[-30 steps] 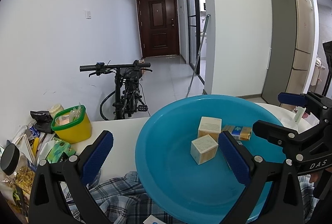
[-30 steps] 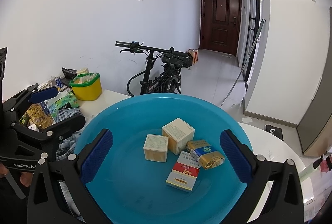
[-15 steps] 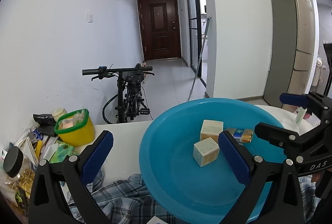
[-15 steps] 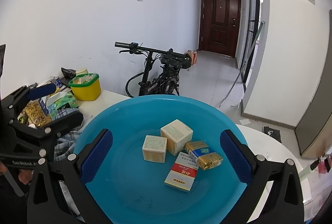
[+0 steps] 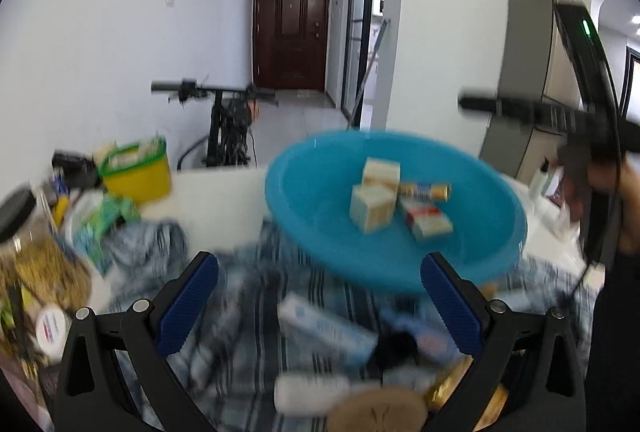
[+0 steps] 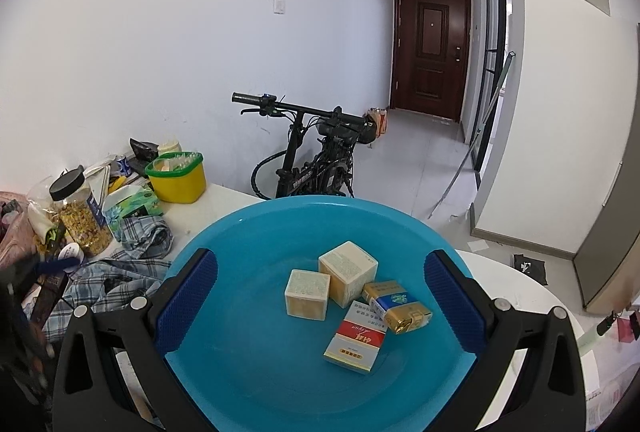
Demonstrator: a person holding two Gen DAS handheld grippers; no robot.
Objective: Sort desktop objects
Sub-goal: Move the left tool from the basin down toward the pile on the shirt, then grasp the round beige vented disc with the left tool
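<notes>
Left tongs (image 5: 318, 306) spread wide, nothing between the blue pads (image 5: 187, 302); view heavily blurred. Directly under them, a plaid cloth (image 5: 248, 316) strewn with small items: a white-and-blue box (image 5: 324, 328), a white tube (image 5: 312, 398), a round tan object (image 5: 378, 412) at 6 o'clock; other items there too smeared to name. Right tongs (image 6: 320, 302) likewise wide open and empty, poised over the blue basin (image 6: 248, 352), which fills the lower half of the right wrist view. In the basin, clustered near centre: two cream cube boxes (image 6: 308, 293) touching each other, a red-and-white cigarette pack (image 6: 355, 340) lying flat at 5 o'clock of them, a gold-and-blue pack (image 6: 396, 304) just beside it, touching. From the left wrist, the same basin (image 5: 320, 172) sits at 1 o'clock on the white worktop (image 5: 216, 196), its near edge over the cloth. At 9 to 10 o'clock in the right wrist view: a black-lidded jar of dried flowers (image 6: 80, 216), a green tissue pack (image 6: 134, 206), a yellow tub with green rim (image 6: 178, 178). Beyond the worktop, a black folding bicycle (image 6: 316, 160) against the white wall; a dark wood door (image 6: 430, 50) at the corridor's end.
</notes>
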